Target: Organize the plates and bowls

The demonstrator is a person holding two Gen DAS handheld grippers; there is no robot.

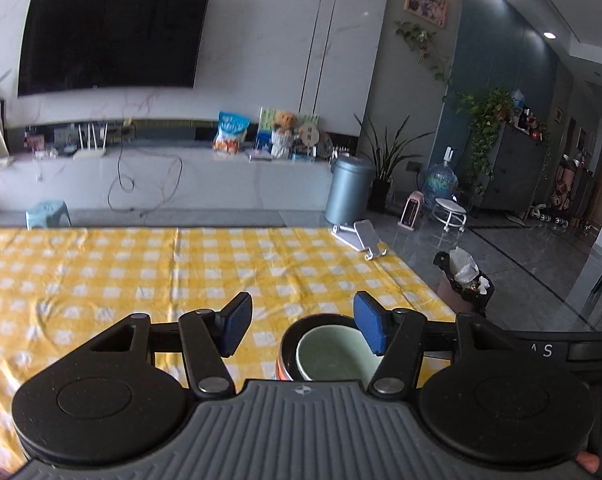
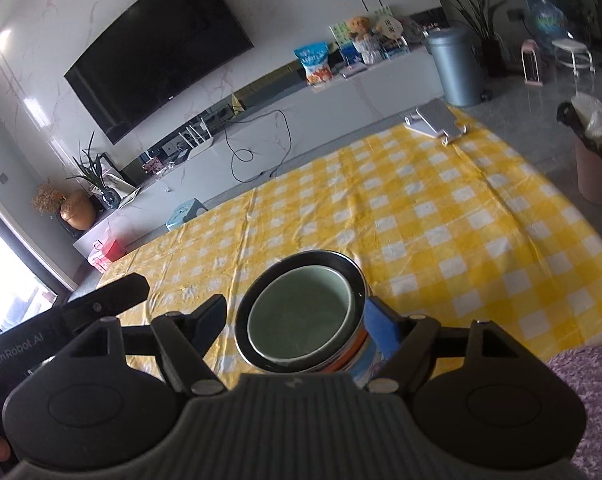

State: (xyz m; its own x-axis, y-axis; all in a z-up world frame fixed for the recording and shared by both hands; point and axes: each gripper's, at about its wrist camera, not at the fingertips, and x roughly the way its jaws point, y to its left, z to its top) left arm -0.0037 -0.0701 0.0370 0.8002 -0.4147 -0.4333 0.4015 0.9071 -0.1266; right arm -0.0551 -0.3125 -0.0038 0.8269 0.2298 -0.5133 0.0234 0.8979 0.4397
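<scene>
A pale green bowl [image 1: 329, 354] [image 2: 297, 320] sits nested inside a dark-rimmed bowl [image 1: 291, 340] [image 2: 357, 280] with an orange and white outer wall, on the yellow checked table [image 1: 141, 272] [image 2: 461, 220]. My left gripper [image 1: 301, 298] is open above the cloth with nothing in it. The stack lies low under its right finger. My right gripper [image 2: 297, 302] is open too. In its view the stack shows between the fingers; the left pad stands apart from the rim and the blue right pad [image 2: 381, 328] is close beside the outer wall.
A phone on a white stand [image 1: 367, 236] [image 2: 437, 118] rests at the table's far right corner. A bin with a black bag [image 1: 465, 280] [image 2: 597, 152] stands on the floor past the right edge. A purple sleeve [image 2: 581, 400] shows at lower right.
</scene>
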